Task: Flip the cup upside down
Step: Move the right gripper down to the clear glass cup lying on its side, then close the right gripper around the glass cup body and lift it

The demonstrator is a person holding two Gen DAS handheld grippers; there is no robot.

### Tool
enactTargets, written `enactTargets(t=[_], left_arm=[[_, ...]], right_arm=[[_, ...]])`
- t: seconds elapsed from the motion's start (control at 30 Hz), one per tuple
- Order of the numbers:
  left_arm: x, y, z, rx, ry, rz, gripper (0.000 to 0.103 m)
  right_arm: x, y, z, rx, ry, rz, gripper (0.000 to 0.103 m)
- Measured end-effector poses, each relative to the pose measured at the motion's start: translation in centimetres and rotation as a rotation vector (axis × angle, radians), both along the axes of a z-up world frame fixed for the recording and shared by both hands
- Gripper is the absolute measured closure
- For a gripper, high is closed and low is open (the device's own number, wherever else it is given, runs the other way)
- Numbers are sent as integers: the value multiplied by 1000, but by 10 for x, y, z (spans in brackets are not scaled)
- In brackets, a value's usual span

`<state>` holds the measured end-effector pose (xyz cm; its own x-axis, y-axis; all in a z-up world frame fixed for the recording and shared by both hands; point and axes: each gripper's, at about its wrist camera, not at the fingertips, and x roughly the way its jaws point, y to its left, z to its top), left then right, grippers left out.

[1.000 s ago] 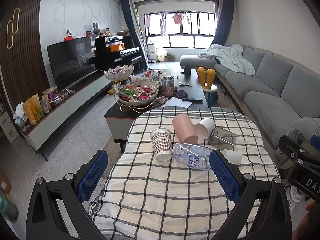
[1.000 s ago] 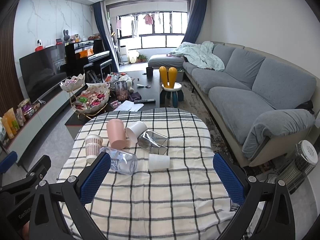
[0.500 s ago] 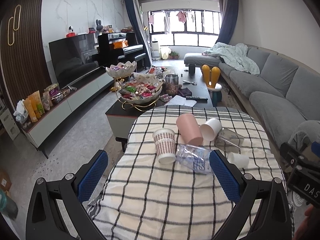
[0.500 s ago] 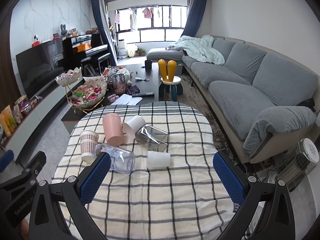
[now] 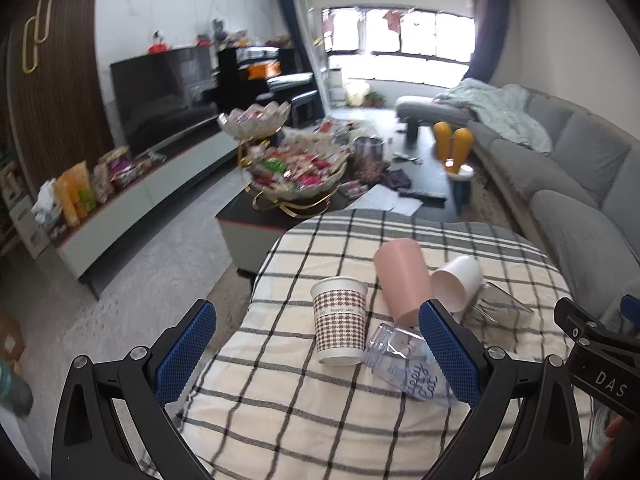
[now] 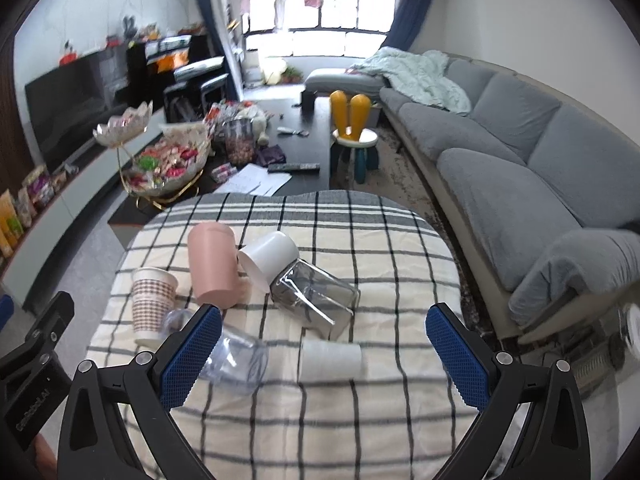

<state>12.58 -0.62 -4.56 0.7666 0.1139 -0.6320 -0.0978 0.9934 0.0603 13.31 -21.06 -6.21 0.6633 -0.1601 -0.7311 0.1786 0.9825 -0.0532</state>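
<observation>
Jaws wide apart on left gripper [image 5: 316, 354], holding nothing; blue pads [image 5: 185, 354] low in frame, L and R of ctr. Left wrist view, ctr-right: checked tablecloth [image 5: 288, 412] covering rounded table. Houndstooth paper cup [image 5: 340, 326] upright, mouth up, just above midline between pads, lettering "happy day" on band. Clear plastic cup [image 5: 404, 364] on its side, touching paper cup's lower right, partly behind right pad, blue script on wall. Pink tumbler [image 5: 404, 280] tipped over, above clear cup. White cup [image 5: 458, 282] on its side, mouth toward lower left, just beside pink one. Clear glass mug [image 5: 502, 310] lying right of white cup, partly hidden. Right gripper body at far right edge, fingers out of sight here. Upper left: TV [image 5: 160, 84]; ctr: snack bowl stand [image 5: 292, 172] on dark coffee table; right: grey sofa [image 5: 568, 184]. Bkgd blurred.

Right wrist view: jaws wide on right gripper [image 6: 322, 354], nothing between but cloth and a small white paper cup [image 6: 330, 358] lying on its side, lower ctr, apart from both pads. Clear plastic cup [image 6: 238, 362] just beside left pad, partly behind it. Glass mug [image 6: 314, 298] on its side, ctr. White cup [image 6: 270, 258] touching mug's upper left. Pink tumbler [image 6: 212, 266] left of that. Houndstooth paper cup [image 6: 152, 306] upright, far left of group. Yellow-eared stool [image 6: 354, 136] upper ctr, sofa [image 6: 520, 160] right.
</observation>
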Motion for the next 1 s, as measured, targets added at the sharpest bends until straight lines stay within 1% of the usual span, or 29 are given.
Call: enactTargets(t=[0.1,0.2,0.3,0.4,0.47,0.6,0.67,0.77,0.93,0.97,1.0], left_arm=[[12,-10,-11,23,34,74,0],[24,-22,-23,19,81,131,0],[32,-33,-32,16,103,181,0],[39,-44,-40,13,133,211,0],[43,-47,-44,-3,154,227,0],[49,-51,-50,-31,171,254,0],[53,-53,-54,-40,188,252,0],[59,-57,-62,-45,212,248,0],[67,-60,-72,-50,240,247,0],[69,-60,-73,-50,244,247,0],[70,-61,-74,-51,249,249,0]], right_arm=[[32,-5,-12,-36,79,87,1],[59,-12,-24,-62,164,155,1],[84,-15,-38,-89,255,231,1],[103,-13,-54,-120,346,314,1],[115,-9,-66,-141,409,378,2],[131,-3,-83,-164,489,456,5],[139,0,-94,-166,536,495,5],[146,3,-108,-172,590,530,12],[153,2,-129,-155,656,551,16],[155,2,-132,-149,665,551,22],[155,1,-135,-151,672,548,26]])
